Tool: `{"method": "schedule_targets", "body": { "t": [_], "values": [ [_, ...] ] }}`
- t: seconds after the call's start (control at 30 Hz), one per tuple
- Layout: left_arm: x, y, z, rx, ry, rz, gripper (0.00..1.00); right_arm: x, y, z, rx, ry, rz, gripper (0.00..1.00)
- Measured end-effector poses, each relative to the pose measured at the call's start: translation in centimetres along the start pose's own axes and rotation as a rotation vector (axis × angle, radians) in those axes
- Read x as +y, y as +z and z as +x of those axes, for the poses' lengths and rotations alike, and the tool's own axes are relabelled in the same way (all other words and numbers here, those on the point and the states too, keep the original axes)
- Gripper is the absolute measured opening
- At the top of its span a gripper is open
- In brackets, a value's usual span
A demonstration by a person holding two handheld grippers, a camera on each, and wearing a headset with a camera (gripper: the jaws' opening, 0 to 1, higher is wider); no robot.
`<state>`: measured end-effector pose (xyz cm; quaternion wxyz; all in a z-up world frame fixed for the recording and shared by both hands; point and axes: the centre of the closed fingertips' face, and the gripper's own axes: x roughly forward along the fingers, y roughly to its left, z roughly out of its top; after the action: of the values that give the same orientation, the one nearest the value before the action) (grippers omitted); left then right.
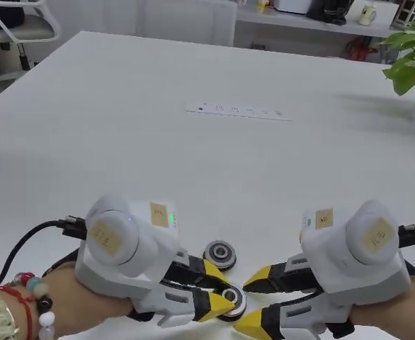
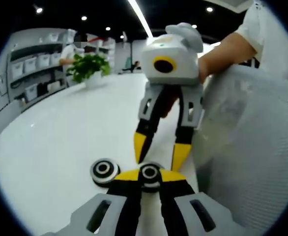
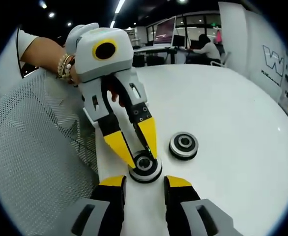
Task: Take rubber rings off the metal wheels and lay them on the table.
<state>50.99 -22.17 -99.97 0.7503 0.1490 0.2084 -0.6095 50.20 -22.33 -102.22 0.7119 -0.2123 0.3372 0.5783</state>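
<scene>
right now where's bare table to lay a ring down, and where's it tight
Bare: the wide stretch of table between the loose wheel and the white strip, and the table beyond the strip towards the plant. Crowded: the near edge, where the left gripper, shut on the other wheel, faces the open right gripper.

Near wheel (image 1: pixel 233 300) on table (image 1: pixel 193 163) between tips of left hand-held gripper (image 1: pixel 226 290); far wheel (image 1: pixel 220 254) just behind; right hand-held gripper (image 1: pixel 245 304) opposite.

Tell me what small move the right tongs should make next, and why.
Probably ease them forward to pinch the rubber ring: the left tongs clamp the wheel, and the open right tongs sit just short of it.
</scene>
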Motion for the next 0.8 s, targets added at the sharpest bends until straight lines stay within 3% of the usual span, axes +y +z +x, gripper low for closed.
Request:
{"method": "schedule_targets", "body": {
  "t": [0.8],
  "values": [
    [0.08,0.06,0.24,0.001,0.005,0.017,0.14,-0.07,0.19,-0.28,-0.005,0.003,-0.041,0.18]
  ]
}}
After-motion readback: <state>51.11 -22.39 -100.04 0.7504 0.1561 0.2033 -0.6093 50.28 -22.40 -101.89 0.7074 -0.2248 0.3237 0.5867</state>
